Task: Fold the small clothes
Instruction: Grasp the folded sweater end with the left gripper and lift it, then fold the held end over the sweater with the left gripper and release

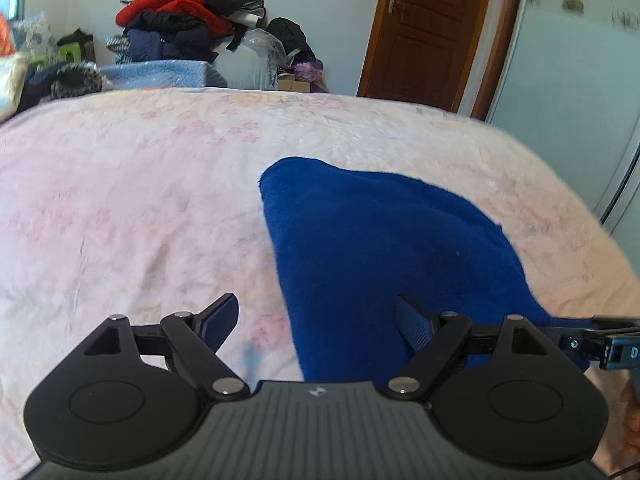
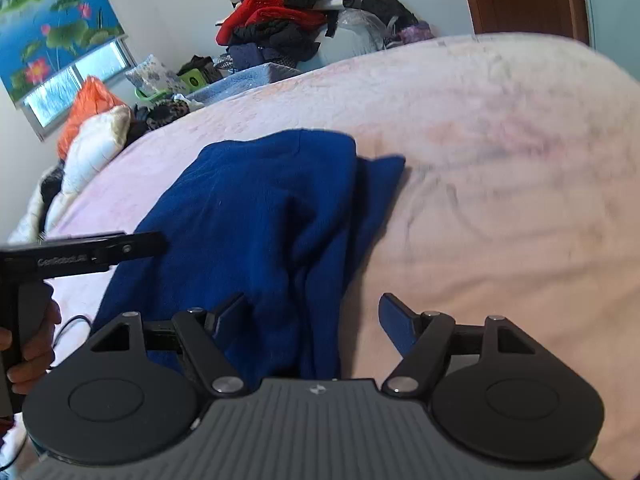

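Bedroom scene: a bed with a pale pink floral quilt (image 1: 132, 216) fills both of my wrist views. On it lies the royal-blue fleece garment (image 1: 384, 248), spread flat with one lengthwise fold; from the right wrist view a ridge of doubled cloth runs along its right side, and a lower layer pokes out past it at the far corner.

My left gripper (image 1: 320, 320) is spread wide, the left edge of the garment running between its fingers, right pad over blue cloth, left pad over quilt; nothing is held. My right gripper (image 2: 316, 318) is also spread wide, straddling the garment's right edge, pads not pressing on the cloth. No earlier view, so I note only that both are empty.

From the right wrist view a hand (image 2: 28, 352) grips the left gripper's handle at frame left.

Behind the bed: a heap of red and dark clothes (image 2: 280, 20), a brown wooden door (image 1: 424, 28), a lotus-print window blind (image 2: 52, 20).
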Demonstrator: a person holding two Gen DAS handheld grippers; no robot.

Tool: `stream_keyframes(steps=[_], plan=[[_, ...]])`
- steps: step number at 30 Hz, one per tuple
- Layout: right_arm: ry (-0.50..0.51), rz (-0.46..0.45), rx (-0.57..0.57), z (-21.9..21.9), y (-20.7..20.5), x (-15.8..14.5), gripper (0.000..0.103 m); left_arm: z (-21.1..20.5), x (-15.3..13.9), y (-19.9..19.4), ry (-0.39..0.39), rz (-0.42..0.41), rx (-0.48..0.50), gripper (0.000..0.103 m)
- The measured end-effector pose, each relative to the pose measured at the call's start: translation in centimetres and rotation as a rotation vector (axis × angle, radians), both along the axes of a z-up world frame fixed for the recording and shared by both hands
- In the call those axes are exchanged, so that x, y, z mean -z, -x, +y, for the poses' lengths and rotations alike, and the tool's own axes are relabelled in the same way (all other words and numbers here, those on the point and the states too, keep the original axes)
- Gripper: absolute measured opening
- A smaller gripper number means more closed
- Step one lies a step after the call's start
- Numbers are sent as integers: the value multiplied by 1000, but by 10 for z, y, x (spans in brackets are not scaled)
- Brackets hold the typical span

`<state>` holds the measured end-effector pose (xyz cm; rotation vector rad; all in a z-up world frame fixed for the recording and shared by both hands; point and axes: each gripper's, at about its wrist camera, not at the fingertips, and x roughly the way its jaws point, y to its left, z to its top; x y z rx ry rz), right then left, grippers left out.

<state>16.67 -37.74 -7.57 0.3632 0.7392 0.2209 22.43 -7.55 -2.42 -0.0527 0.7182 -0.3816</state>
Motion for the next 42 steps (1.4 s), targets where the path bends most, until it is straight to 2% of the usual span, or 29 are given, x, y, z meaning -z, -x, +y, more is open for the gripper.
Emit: stream_keyframes(steps=[1,4,6,7,10,12,13,14,15,16,17,19,20,22,26,29,31,33,36,38,39,40,42], plan=[[-37,-2,5,-3,-3,1,78,6,2,-4,35,15,-3,94],[-157,-10,-24,-9,-18,6,83,19,12,-23,134,131,-3,96],[-214,-1,-91,-5,-29,9,83,24,20,-27,222,230,65,96],[-219,9,-134,1,-31,9,83,27,23,-23,249,248,95,96],[-127,4,-244,15,-16,4,82,34,31,-1,266,199,156,96],[-164,-1,-228,11,-9,6,81,33,35,6,290,187,180,96],[-199,0,-196,8,-8,6,77,29,35,8,292,191,191,96],[-230,8,-158,5,-9,8,64,26,34,8,292,200,211,95],[-254,24,-116,3,-12,12,54,24,33,8,308,221,230,92],[-285,51,-89,3,-14,17,29,24,33,8,326,243,231,69],[-328,56,-71,3,-15,21,27,23,34,6,320,266,220,45],[-335,49,-50,8,-13,23,25,28,37,2,313,296,193,30],[-338,42,-49,11,-12,22,25,33,38,0,336,310,185,24],[-374,35,-48,14,-10,20,24,41,33,-2,357,307,167,21],[-384,17,-74,28,-3,6,22,50,7,1,315,232,179,20],[-303,9,-101,43,1,-4,22,52,5,4,250,239,199,21],[-239,42,-85,49,2,-1,23,47,12,7,191,270,196,23],[-186,89,-71,51,4,5,30,46,13,14,167,262,171,26],[-44,41,-11,61,28,-12,41,53,3,29,156,222,141,29],[107,-50,18,74,54,-31,40,56,0,38,138,194,131,34],[151,-96,6,82,66,-38,40,54,2,41,126,190,134,36],[157,-124,-17,87,75,-42,40,53,5,43,112,196,138,38],[148,-109,-73,96,78,-39,40,50,15,44,84,218,125,38]])
